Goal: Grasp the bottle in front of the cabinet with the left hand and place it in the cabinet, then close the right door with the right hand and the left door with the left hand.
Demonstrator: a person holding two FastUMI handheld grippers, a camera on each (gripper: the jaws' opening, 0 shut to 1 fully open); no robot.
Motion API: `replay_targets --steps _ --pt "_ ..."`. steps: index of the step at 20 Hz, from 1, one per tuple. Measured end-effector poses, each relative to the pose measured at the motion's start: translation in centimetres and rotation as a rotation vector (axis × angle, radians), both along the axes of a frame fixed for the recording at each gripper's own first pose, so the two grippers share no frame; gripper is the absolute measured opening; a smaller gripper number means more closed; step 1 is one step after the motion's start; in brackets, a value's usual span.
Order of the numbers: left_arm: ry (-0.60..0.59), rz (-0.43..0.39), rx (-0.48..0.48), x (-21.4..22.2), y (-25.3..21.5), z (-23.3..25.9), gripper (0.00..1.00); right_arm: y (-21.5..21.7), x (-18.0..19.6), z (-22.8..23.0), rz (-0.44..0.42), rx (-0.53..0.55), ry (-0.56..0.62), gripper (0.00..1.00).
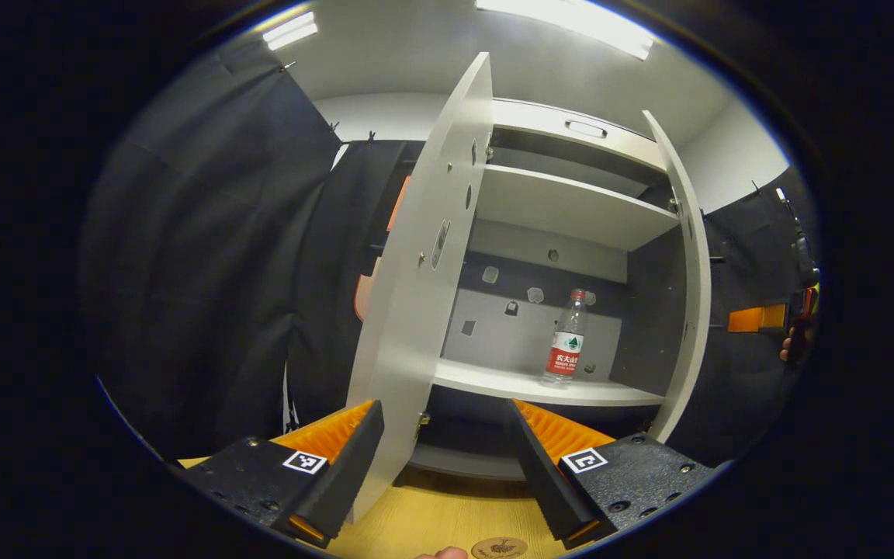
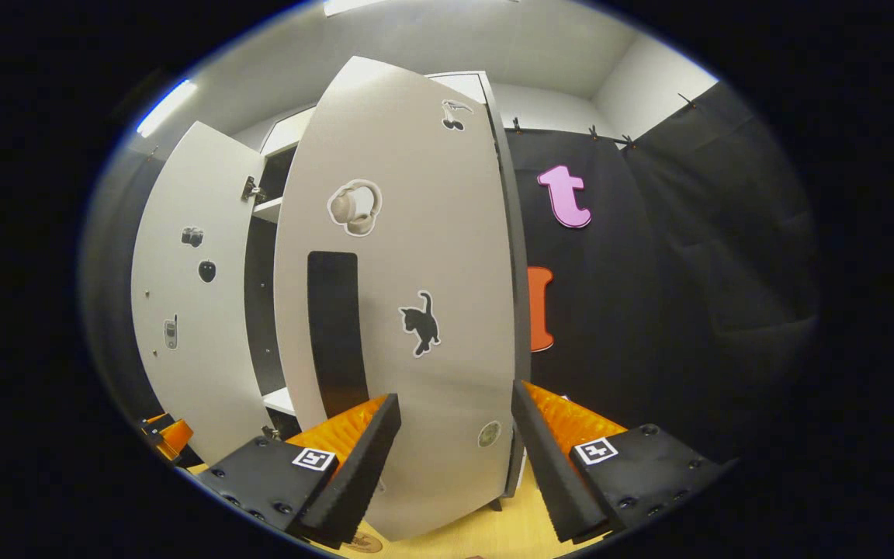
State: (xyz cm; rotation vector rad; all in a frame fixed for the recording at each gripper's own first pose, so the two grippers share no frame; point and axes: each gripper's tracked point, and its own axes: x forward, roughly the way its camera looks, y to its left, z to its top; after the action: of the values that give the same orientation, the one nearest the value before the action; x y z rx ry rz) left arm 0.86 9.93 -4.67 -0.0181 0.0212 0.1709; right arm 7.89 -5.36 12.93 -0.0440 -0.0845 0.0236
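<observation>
A clear bottle [image 1: 567, 341] with a red label stands upright on the cabinet's lower shelf [image 1: 524, 384], toward its right side. Both cabinet doors stand open. In the left gripper view the left door [image 1: 416, 295] is seen edge-on, close in front of my left gripper [image 1: 447, 466], which is open and holds nothing; the right door [image 1: 687, 287] is farther off. In the right gripper view my right gripper [image 2: 451, 458] is open, close to the outer face of the right door [image 2: 416, 256], beside its black handle strip [image 2: 334, 334]. The left door [image 2: 191, 295] stands beyond.
The cabinet stands on a wooden table [image 1: 447, 516]. An upper shelf [image 1: 571, 206] sits above the bottle. Black cloth walls [image 1: 206, 272] surround the booth. The other gripper [image 1: 757, 318] and a hand [image 1: 790, 349] show at the far right of the left gripper view.
</observation>
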Motion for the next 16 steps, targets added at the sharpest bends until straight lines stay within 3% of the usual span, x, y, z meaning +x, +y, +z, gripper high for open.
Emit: replay_targets --steps 1,2,8,16 --pt "-0.003 0.001 -0.002 -0.2 0.0 0.1 0.97 0.6 0.4 -0.2 0.013 0.006 0.008 0.89" --pt "-0.004 0.002 -0.001 -0.3 0.0 0.2 0.95 1.1 0.7 -0.4 0.025 0.012 0.015 0.96" --pt "-0.017 -0.003 0.003 -0.3 -0.1 0.8 0.94 4.4 3.0 -1.1 0.092 -0.006 0.038 0.96" --pt "-0.052 -0.004 0.014 -1.2 -1.0 2.8 0.95 6.5 6.4 -0.5 0.079 -0.058 0.039 0.95"
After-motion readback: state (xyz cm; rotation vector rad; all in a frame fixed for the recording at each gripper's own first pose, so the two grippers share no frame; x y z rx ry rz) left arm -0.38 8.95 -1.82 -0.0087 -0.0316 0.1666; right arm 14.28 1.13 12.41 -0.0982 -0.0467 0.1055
